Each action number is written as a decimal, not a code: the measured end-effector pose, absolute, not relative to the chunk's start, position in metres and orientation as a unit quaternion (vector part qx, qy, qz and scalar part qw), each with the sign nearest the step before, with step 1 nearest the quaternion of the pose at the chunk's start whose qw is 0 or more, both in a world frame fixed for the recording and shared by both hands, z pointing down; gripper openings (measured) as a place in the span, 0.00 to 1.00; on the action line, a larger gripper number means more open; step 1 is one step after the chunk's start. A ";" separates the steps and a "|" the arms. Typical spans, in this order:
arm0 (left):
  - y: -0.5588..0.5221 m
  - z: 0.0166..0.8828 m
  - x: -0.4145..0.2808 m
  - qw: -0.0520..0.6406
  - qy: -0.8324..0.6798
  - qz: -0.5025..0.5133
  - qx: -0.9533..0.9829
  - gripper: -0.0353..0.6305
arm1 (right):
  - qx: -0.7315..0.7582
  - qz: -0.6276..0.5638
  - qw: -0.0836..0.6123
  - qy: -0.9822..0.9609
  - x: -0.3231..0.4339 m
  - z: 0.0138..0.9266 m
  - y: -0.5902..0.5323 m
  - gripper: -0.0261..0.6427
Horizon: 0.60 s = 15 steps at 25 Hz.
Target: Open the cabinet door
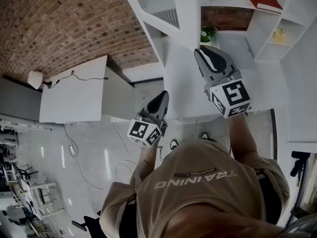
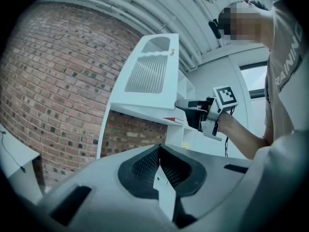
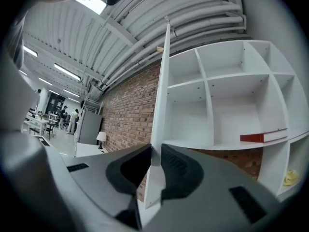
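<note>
The white cabinet door [image 1: 181, 78] with a slatted upper panel [image 1: 158, 1] stands swung out from the open shelving [image 1: 233, 43]. My right gripper [image 1: 200, 51] is shut on the door's free edge. In the right gripper view the door [image 3: 161, 95] runs edge-on straight between the jaws of that gripper [image 3: 155, 151]. The left gripper view shows the door [image 2: 149, 71] from the side, with the right gripper [image 2: 186, 105] clamped on it. My left gripper [image 1: 163, 95] hangs lower and to the left, away from the door. Its jaws [image 2: 159, 149] are shut with nothing held.
The shelves hold a red book [image 3: 263, 137], a yellow object [image 3: 290, 178] and a small plant [image 1: 208, 33]. A white low cabinet [image 1: 74, 90] with a lamp [image 1: 34, 78] stands against the brick wall [image 1: 64, 24] on the left. Cables [image 1: 74, 150] lie on the floor.
</note>
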<state>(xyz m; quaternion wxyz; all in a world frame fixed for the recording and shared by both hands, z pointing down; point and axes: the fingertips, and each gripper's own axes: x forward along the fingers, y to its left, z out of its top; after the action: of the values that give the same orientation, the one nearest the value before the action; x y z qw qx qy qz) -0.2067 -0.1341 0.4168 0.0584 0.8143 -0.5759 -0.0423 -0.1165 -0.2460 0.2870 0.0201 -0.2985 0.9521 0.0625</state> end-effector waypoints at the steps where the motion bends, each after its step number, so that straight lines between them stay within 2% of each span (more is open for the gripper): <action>1: -0.131 0.416 -0.210 0.059 -0.572 -0.042 0.817 0.06 | -0.304 0.062 0.020 0.950 -0.119 0.286 -0.243 0.14; 15: -0.106 0.402 -0.255 0.048 -0.530 -0.034 0.846 0.06 | -0.353 0.059 0.016 0.933 -0.153 0.284 -0.198 0.14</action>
<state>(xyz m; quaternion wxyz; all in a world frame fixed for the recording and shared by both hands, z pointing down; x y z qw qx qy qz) -0.2552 -0.1060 0.4018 0.0484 0.8459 -0.5301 -0.0339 -0.1530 -0.1975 0.2835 0.0162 -0.3534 0.9335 0.0591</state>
